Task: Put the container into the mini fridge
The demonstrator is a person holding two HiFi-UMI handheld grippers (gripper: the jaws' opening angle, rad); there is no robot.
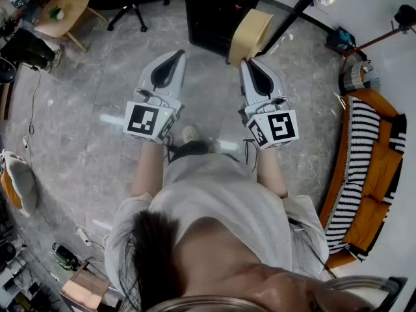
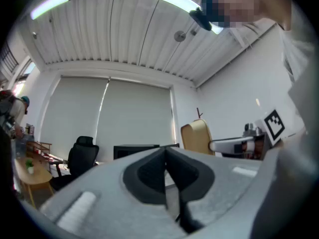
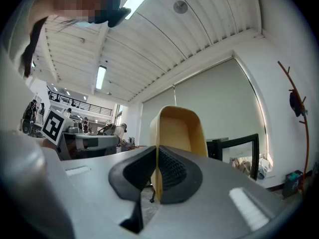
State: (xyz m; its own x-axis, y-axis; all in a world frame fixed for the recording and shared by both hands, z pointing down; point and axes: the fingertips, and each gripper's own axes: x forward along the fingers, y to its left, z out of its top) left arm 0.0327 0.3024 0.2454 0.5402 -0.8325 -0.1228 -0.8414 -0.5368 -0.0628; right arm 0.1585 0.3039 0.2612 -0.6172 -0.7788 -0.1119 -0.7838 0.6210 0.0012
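The person wears a pale grey short-sleeved T-shirt [image 1: 221, 207] and has dark hair [image 1: 153, 252]. The left tool [image 1: 177, 55] and the right tool [image 1: 247, 62] each have a smooth light-grey shell that tapers to a point, with a black teardrop-shaped inset of ribbed padding. At the rear, the left cube [image 1: 146, 120] and the right cube [image 1: 274, 127] show black-and-white square markers, and thin black cables [image 1: 249, 153] trail beneath them.

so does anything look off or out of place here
Nothing spilled, broken or askew. Only oddity: no container is in view, and the left gripper and right gripper are both shut on nothing, pointing toward the chair.
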